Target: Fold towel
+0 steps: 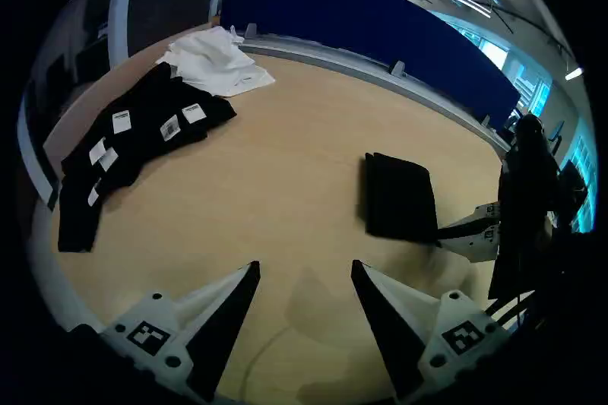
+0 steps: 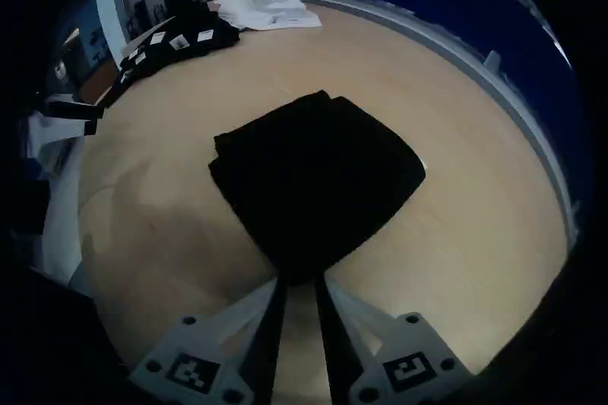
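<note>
- The black towel (image 2: 319, 177) lay on the wooden table (image 2: 471, 200), already folded into a compact, roughly square pad; in the right gripper view its near corner pointed straight at the camera.
- The right gripper (image 2: 300, 281) had its fingers drawn narrow, with that near corner between the tips; they appeared to pinch it, low against the table top.
- The left gripper (image 1: 305, 264) hovered over bare wood, its fingers spread wide and holding nothing; the towel sat well ahead of it and off to its right.
- Judging by the towel's shape, the folding looked nearly done; the step in hand seemed to be a last fold, or a squaring-up of the pad.
- To do it well, the pinched corner wanted only a slight lift, so that the layers beneath stayed stacked; a high pull from one corner could peel the upper layers away and undo the folds.
- The idle left gripper would have served best at the neighbouring corner; two holds on one edge would let that edge travel level and land edge on edge.
- Release was best left until the cloth lay flat; a light press afterwards would settle the crease.
- A pile of black towels (image 1: 129, 150) with white tags and some white cloths (image 1: 216, 63) lay at the table's far end, near the blue partition (image 1: 365, 21); both were well apart from the work.
</note>
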### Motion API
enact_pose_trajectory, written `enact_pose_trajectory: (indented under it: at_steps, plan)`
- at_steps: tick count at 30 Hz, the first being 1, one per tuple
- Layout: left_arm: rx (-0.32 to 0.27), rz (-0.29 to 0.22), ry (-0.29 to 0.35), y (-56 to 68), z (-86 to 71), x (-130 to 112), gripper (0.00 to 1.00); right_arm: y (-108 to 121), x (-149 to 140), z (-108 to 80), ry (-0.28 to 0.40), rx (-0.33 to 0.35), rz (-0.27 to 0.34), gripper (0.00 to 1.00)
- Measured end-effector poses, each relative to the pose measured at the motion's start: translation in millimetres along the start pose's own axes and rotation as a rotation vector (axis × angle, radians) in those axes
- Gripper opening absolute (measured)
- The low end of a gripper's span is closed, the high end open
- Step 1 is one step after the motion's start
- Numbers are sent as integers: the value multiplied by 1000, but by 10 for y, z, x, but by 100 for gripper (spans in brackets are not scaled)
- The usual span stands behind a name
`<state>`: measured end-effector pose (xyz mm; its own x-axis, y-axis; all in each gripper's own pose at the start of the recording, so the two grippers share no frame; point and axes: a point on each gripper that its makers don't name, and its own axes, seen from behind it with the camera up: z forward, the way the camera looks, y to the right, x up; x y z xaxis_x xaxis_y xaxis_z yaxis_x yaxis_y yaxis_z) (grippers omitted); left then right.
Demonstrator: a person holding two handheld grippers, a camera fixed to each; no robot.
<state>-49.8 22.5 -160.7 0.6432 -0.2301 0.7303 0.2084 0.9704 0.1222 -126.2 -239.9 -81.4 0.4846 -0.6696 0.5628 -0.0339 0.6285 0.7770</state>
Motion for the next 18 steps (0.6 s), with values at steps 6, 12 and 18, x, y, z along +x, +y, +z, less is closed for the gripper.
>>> enact_pose_trajectory:
  at_steps: [6,12,18]
  plan:
    - [-2,-1,1,10,-3,17,89,30,-14,3,-4,-13,-3,13]
    - [-4,3,-1,18,2,9,89,27,2,-16,5,-9,-4,5]
    - [-12,19,-4,38,19,23,89,49,104,-95,35,-10,3,4]
